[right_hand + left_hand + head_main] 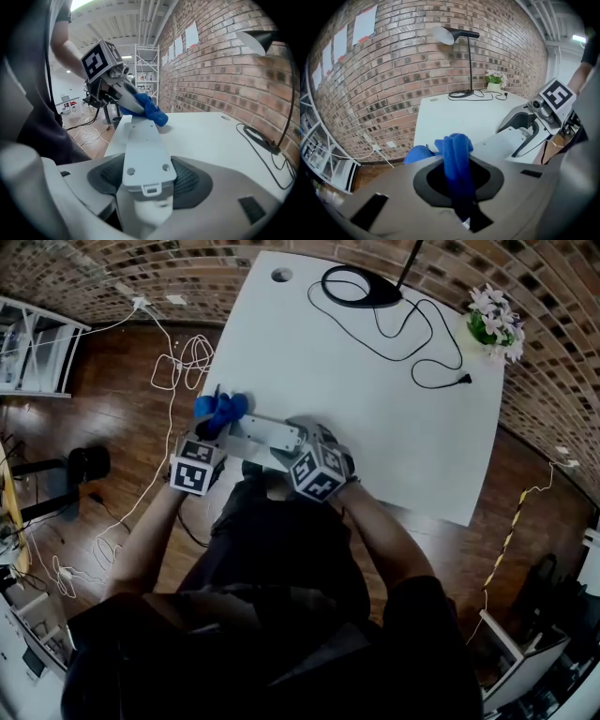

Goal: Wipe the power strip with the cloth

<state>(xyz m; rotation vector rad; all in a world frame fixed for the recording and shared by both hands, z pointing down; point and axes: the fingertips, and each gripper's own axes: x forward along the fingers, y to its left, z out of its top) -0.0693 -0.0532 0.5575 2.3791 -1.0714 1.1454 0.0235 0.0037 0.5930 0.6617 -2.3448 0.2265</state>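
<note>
The right gripper (146, 178) has its jaws closed on the near end of a white power strip (143, 145), the grey pads pressing on both of its long sides. The strip runs away from the jaws over the near left corner of the white table (375, 409). The face that shows is plain, with a few small round holes and a small clip at the gripped end. From these views I cannot tell whether the strip rests on the table or is held just above it. The left gripper (458, 183) has its jaws set narrow, pinching a blue cloth (457, 154), which bunches up out of the gap and spills over to the left. In the right gripper view this cloth sits at the far end of the strip, touching its upper face, with the left gripper slanting down onto it from the left. In the head view the two grippers are close together at the table's near edge, the cloth at the left end of the strip and the right gripper at its right end. A desk lamp (457, 35) stands on the far side of the table, and its black cable (427, 343) loops loosely across the top. A small pot of flowers (497, 320) stands at the far right corner. A brick wall (393, 79) runs behind the table. White cables (178, 367) lie in loops on the wooden floor (112, 427) to the left.
</note>
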